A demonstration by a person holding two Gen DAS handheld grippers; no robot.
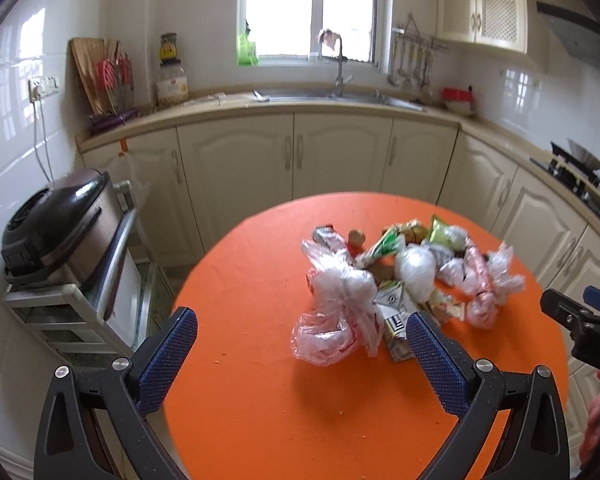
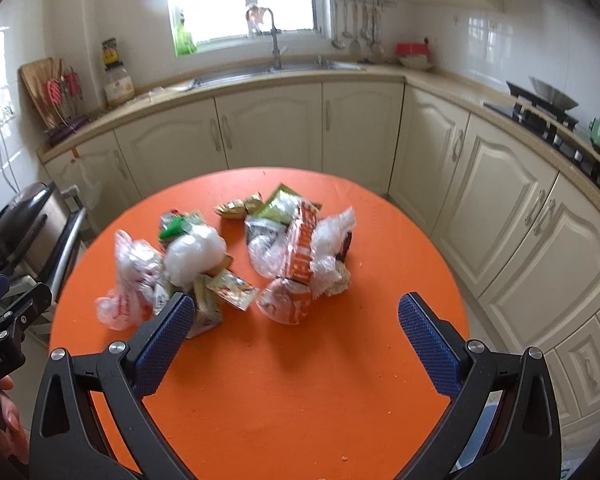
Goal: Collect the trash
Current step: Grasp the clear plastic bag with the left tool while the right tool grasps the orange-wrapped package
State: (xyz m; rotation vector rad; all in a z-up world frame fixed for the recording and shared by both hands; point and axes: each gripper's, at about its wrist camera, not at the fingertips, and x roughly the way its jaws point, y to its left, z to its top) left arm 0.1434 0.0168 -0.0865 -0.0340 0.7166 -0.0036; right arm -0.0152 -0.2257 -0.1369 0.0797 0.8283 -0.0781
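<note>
A pile of trash lies on a round orange table [image 1: 260, 380] [image 2: 300, 400]: clear plastic bags [image 1: 332, 312] [image 2: 128, 280], a crumpled white bag [image 1: 414, 268] [image 2: 196, 252], an orange-printed wrapper [image 2: 300, 264], green and gold snack wrappers [image 1: 412, 232] [image 2: 276, 204] and a small carton [image 1: 396, 320] [image 2: 208, 312]. My left gripper [image 1: 300, 344] is open and empty, above the table just short of the pile. My right gripper [image 2: 296, 328] is open and empty, just before the orange-printed wrapper. The right gripper also shows at the right edge of the left wrist view [image 1: 580, 320].
Cream kitchen cabinets [image 2: 268, 128] and a counter with a sink [image 2: 276, 68] curve behind the table. A rice cooker [image 1: 56, 228] sits on a metal rack at the left. A stove with a wok [image 2: 548, 100] is at the right.
</note>
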